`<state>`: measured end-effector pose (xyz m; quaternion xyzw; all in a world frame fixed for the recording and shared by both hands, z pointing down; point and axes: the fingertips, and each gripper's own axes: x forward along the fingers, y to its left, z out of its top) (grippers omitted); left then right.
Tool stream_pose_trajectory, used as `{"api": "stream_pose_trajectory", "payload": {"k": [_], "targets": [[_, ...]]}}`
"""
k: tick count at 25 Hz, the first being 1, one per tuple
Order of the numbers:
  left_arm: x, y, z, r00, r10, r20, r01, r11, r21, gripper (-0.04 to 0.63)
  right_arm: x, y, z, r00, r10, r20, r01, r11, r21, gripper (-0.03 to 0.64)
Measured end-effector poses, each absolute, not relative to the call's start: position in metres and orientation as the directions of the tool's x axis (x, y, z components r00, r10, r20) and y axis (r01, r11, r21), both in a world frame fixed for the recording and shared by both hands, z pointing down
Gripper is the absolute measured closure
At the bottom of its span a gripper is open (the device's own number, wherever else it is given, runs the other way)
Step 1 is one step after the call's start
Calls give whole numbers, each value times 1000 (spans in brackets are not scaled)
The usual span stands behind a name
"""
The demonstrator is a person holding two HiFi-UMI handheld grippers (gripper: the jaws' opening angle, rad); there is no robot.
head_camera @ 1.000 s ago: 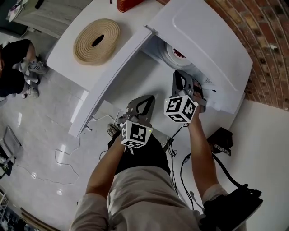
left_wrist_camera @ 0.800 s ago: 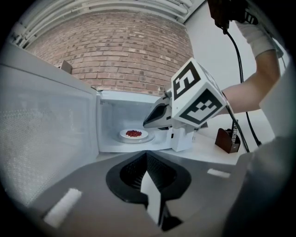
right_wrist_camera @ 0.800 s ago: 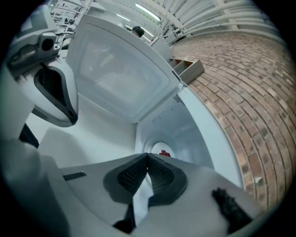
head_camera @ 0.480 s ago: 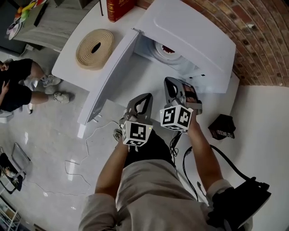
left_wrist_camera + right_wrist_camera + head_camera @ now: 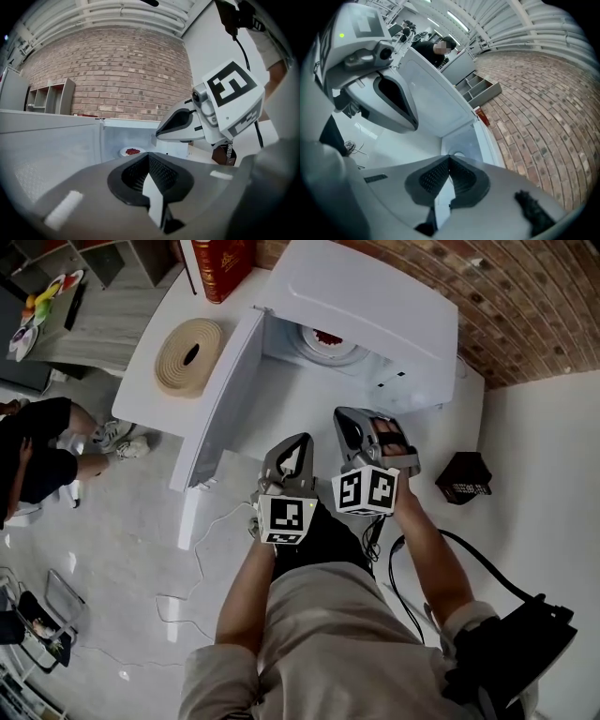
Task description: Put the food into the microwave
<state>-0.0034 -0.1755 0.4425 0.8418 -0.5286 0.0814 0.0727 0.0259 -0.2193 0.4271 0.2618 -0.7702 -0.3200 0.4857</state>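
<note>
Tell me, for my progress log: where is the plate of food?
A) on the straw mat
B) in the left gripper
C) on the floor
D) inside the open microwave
D: the plate sits inside the microwave, whose door is swung open.

Right tongs drawn back from the microwave
The right tongs (image 5: 367,418), a second ago at the mouth of the microwave (image 5: 375,315) near the plate of food (image 5: 328,341), now sit well clear, just beside the left tongs (image 5: 298,442).
</note>
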Motion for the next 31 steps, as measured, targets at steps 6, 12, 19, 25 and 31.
{"api": "stream_pose_trajectory", "payload": {"k": [6,12,19,25,31], "targets": [[-6,-169,432,429,-883,190,-902,-431,31,589,28,-206,418,-386,-730,564,-93,639,763,607],[-4,-165,425,431,-885,176,-901,-434,23,589,26,-199,412,-393,-732,556,-89,633,769,607],[-2,-162,422,431,-886,172,-900,-435,16,589,26,-196,406,-393,-734,554,-89,630,772,607],[0,-162,422,434,-884,173,-899,-437,18,589,29,-195,407,-395,-737,549,-93,627,774,607],[5,-163,422,437,-883,171,-897,-441,14,589,34,-194,407,-395,-736,550,-91,627,773,607]]}}
